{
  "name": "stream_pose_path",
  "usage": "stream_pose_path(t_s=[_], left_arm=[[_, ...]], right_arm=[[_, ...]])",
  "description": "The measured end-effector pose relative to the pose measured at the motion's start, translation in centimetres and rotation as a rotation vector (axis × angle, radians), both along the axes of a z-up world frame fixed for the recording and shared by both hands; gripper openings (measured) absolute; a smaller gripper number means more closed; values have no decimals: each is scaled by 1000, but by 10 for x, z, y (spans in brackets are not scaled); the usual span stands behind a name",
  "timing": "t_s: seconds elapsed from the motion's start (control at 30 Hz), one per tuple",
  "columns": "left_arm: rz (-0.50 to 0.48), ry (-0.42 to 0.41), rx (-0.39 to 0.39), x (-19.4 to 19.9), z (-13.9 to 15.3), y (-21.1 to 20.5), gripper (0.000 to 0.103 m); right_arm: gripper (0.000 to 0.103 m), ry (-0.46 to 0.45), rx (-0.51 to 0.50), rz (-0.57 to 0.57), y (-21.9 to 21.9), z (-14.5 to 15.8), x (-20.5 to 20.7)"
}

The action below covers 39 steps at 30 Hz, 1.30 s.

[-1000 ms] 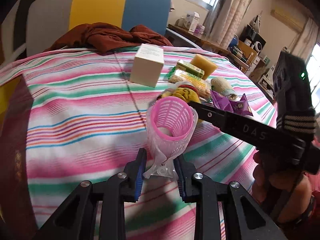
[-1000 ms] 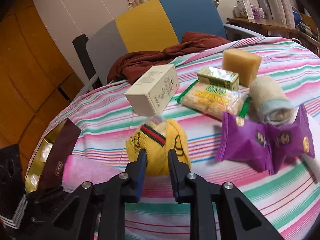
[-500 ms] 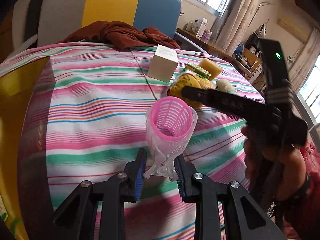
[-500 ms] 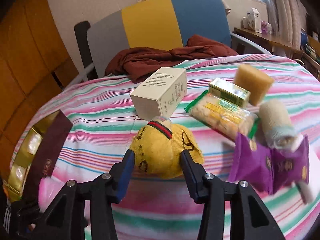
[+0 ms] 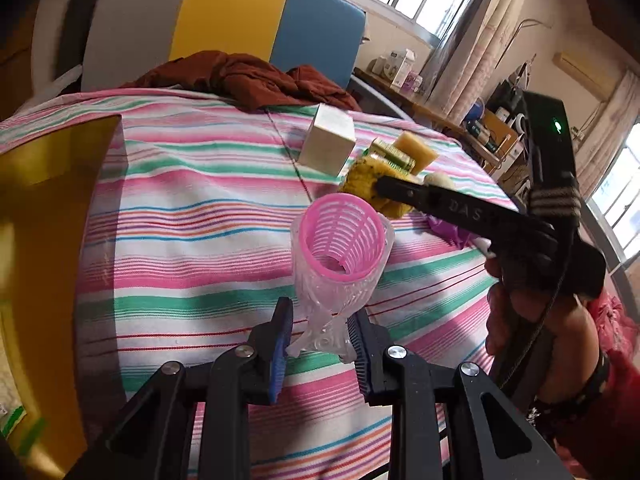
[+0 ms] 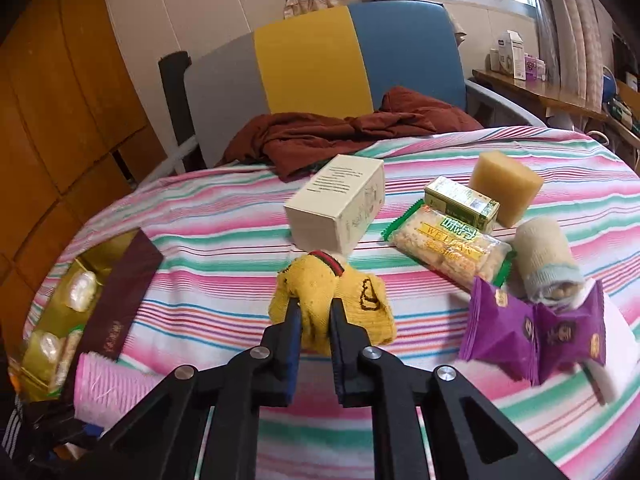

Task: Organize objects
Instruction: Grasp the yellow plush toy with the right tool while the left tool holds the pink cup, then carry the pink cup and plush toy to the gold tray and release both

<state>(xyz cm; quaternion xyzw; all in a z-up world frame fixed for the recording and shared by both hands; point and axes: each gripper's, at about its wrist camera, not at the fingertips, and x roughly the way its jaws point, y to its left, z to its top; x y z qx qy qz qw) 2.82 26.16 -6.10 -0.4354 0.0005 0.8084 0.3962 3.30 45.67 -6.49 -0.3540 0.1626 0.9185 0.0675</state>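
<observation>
A pink ribbed hair roller (image 5: 340,240) in a clear wrapper stands up between the pads of my left gripper (image 5: 320,320), which is shut on the wrapper's twisted lower end, above the striped tablecloth (image 5: 192,248). The right wrist view shows the roller (image 6: 108,388) at lower left. My right gripper (image 6: 316,312) is shut on a yellow knitted sock (image 6: 360,300) with a red-green cuff, pinching its near fold. In the left wrist view the right gripper (image 5: 384,190) reaches in from the right with the sock (image 5: 360,176) at its tip, a person's hand behind it.
An open gold box (image 6: 60,312) with a maroon lid (image 6: 124,292) lies at the table's left. A white carton (image 6: 340,208), cracker pack (image 6: 448,248), green box (image 6: 460,200), sponge (image 6: 506,180), rolled sock (image 6: 544,260) and purple packets (image 6: 532,332) lie right. Brown cloth (image 6: 340,132) drapes the chair.
My right gripper opened wide around the yellow sock, then shut on it and rose slightly. My left gripper carried the roller leftward, bringing the gold box into its view.
</observation>
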Motion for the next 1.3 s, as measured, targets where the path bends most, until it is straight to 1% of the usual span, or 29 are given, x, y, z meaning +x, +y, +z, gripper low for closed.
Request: stream_pose_path(t_s=[0.2, 0.3, 0.4, 0.5, 0.67, 0.83, 0.9, 0.93, 1.0, 1.07, 1.17, 1.23, 1.27, 1.3], left_arm=[[13, 6, 55, 3, 17, -16, 28], [39, 17, 78, 0, 29, -30, 28], [81, 22, 107, -8, 40, -50, 28], [128, 31, 119, -18, 49, -74, 28], [225, 37, 114, -44, 57, -116, 28], [304, 12, 77, -83, 55, -148, 28], [331, -5, 56, -100, 51, -158, 28], [339, -12, 51, -107, 49, -161, 28], [335, -30, 11, -123, 43, -164, 28], [357, -46, -18, -141, 37, -168, 28], [389, -113, -36, -163, 24, -174, 28], [401, -142, -74, -177, 16, -175, 39], [421, -143, -91, -180, 15, -177, 59], [438, -141, -84, -183, 15, -178, 68]], right_arm=[[12, 53, -12, 39, -21, 23, 15], [12, 80, -25, 76, -38, 37, 15], [12, 112, -19, 130, -62, 52, 10], [12, 135, -20, 182, -86, 64, 3], [12, 163, -8, 260, -130, 79, -15], [12, 148, 5, 339, -172, 81, -46], [12, 136, 29, 373, -190, 78, -60], [12, 132, 37, 386, -195, 77, -64], [12, 118, 72, 410, -209, 73, -78], [12, 93, 99, 421, -218, 67, -93], [18, 35, 119, 391, -220, 53, -112], [27, 2, 85, 397, -218, 45, -121], [28, -5, 85, 380, -215, 44, -121], [28, 5, 72, 378, -212, 45, -116]])
